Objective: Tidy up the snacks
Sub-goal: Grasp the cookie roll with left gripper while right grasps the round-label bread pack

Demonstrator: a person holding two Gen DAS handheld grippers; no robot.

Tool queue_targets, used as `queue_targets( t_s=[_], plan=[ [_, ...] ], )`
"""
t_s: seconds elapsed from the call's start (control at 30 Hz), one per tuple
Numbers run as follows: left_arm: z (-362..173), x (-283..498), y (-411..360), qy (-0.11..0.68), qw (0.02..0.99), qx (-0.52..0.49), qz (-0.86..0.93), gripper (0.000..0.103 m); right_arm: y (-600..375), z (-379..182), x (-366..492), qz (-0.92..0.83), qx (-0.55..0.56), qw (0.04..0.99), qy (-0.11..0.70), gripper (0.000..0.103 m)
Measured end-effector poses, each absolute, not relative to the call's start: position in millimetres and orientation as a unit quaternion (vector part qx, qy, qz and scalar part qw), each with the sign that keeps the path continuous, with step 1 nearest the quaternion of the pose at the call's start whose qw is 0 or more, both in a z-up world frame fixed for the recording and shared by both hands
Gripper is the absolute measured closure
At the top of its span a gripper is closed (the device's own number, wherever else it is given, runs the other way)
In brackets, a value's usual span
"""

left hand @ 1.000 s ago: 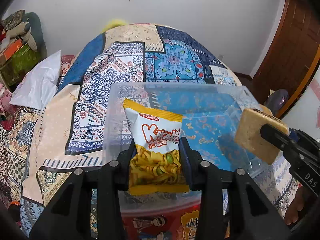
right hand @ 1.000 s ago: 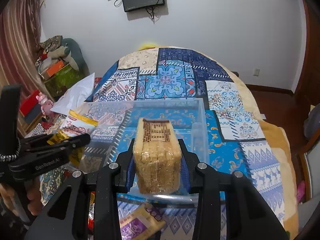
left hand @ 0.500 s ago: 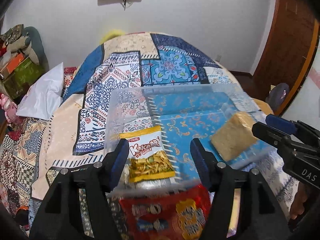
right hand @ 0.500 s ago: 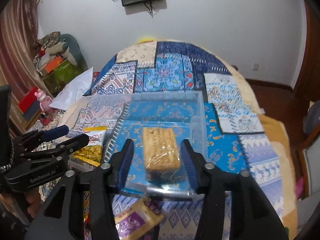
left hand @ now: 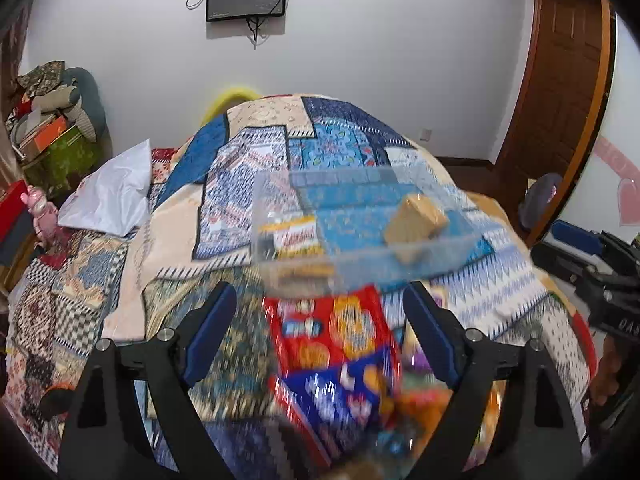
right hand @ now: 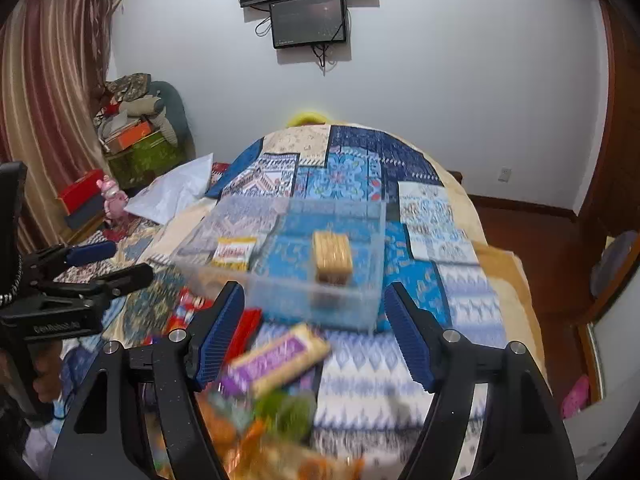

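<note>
Clear plastic bin holds two packs; our left gripper, right gripper both spread, empty. We centre over purple wafer pack, descend squarely.

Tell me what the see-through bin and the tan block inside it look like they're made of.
The bin looks like clear, glossy rigid plastic: the quilt pattern shows through its walls.

The tan block looks like stacked biscuits or crackers in thin clear film: ridged, layered edges show on top. The film's sheen is hard to confirm through the blur.
</note>
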State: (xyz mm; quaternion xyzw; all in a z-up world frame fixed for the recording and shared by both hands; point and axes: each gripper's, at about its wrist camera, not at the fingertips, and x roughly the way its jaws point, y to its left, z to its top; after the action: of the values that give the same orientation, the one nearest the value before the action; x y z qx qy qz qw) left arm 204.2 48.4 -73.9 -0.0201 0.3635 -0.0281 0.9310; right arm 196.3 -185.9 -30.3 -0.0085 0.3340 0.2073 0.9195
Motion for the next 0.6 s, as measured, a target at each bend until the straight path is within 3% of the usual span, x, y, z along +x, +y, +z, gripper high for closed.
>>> queue_targets(
  t_s=[0.6],
  plan=[
    [-172,108,56,0.462,0.885,-0.033,-0.046,0.017,-213,-107,129,0.207,-0.02,0.884,0.418,0.033]
  ],
)
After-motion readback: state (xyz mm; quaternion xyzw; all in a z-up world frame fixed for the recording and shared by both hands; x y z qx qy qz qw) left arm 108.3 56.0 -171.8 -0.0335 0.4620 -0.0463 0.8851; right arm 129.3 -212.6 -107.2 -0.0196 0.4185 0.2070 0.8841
